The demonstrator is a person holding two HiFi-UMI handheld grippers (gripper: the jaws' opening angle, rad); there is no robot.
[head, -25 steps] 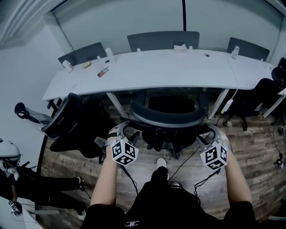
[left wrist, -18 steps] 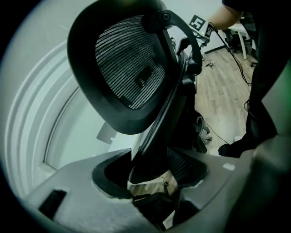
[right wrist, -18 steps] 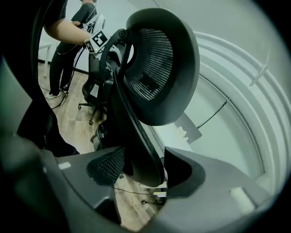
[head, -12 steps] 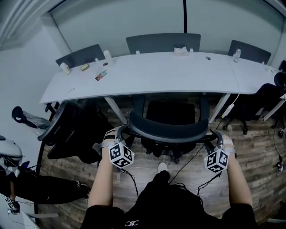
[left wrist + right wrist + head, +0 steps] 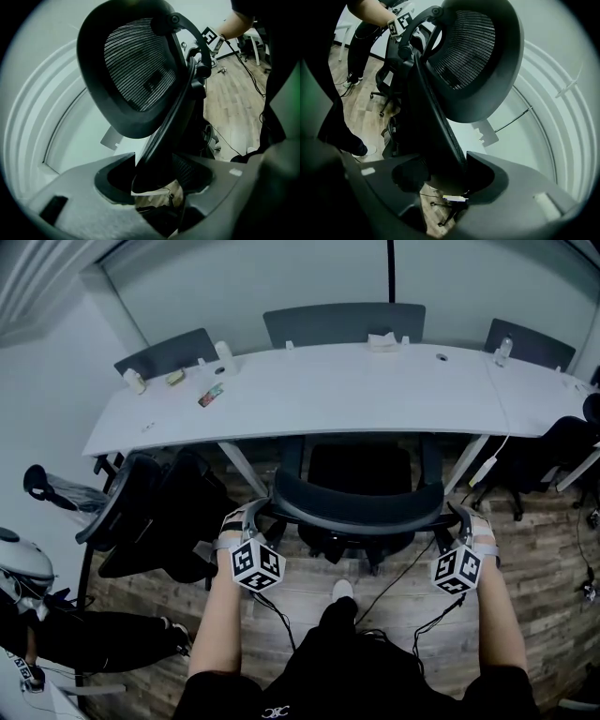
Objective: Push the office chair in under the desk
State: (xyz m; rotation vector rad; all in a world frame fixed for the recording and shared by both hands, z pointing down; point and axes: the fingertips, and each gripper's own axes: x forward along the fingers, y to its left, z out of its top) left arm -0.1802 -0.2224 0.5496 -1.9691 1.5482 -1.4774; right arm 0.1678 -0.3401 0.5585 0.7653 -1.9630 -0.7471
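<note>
office chair point(image 5: 361, 505) in front of the white desk point(image 5: 328, 390), seat partly under it, back still sticking out, left gripper point(image 5: 253, 517) and right gripper point(image 5: 458, 519) at the back's two side edges, jaws just been closing, both squeezing that edge

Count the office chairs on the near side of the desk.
3. The middle chair is partly under the desk; the left chair stands askew by the wall; the right chair sits at the picture's edge. Dark panels beyond the desk may be more chairs.
</note>
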